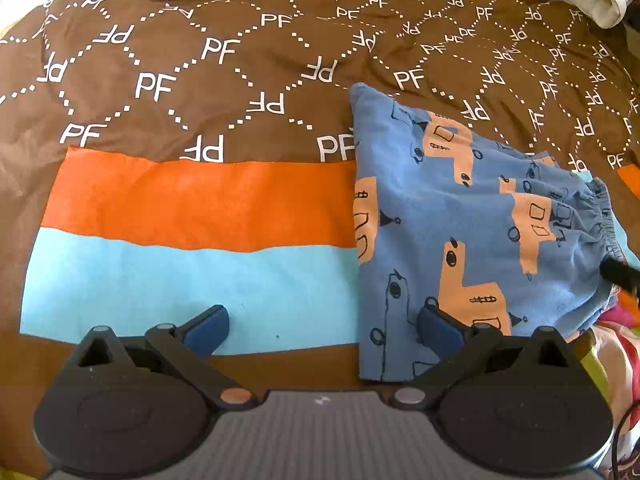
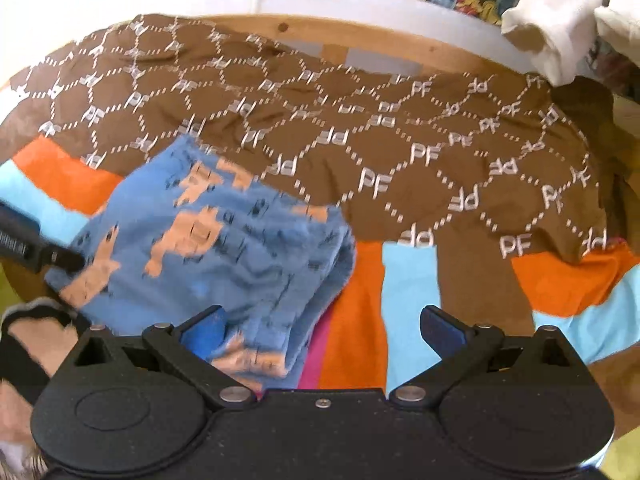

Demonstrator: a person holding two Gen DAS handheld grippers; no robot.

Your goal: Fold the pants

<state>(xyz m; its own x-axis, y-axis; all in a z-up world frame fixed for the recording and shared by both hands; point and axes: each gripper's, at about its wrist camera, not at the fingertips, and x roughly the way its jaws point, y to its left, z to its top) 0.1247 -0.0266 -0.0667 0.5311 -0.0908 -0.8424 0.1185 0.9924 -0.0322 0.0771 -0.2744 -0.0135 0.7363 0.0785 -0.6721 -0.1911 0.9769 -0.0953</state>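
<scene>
The blue pants (image 1: 460,232) with orange printed shapes lie folded in a compact pile on the bed cover. My left gripper (image 1: 322,330) is open and empty; its right finger (image 1: 438,330) rests over the pile's near left edge. In the right wrist view the pants (image 2: 224,240) lie to the left. My right gripper (image 2: 322,330) is open and empty; its left finger (image 2: 206,332) is over the pile's near edge. The elastic waistband (image 1: 600,216) is at the pile's right side. The other gripper's black tip (image 1: 618,272) touches that side.
The pants lie on a brown patterned bed cover (image 1: 248,52) with orange (image 1: 200,200) and light blue stripes (image 1: 180,288). A wooden bed frame (image 2: 320,40) runs along the far edge. White cloth (image 2: 560,40) hangs at the far right. A gloved hand (image 2: 36,344) shows at lower left.
</scene>
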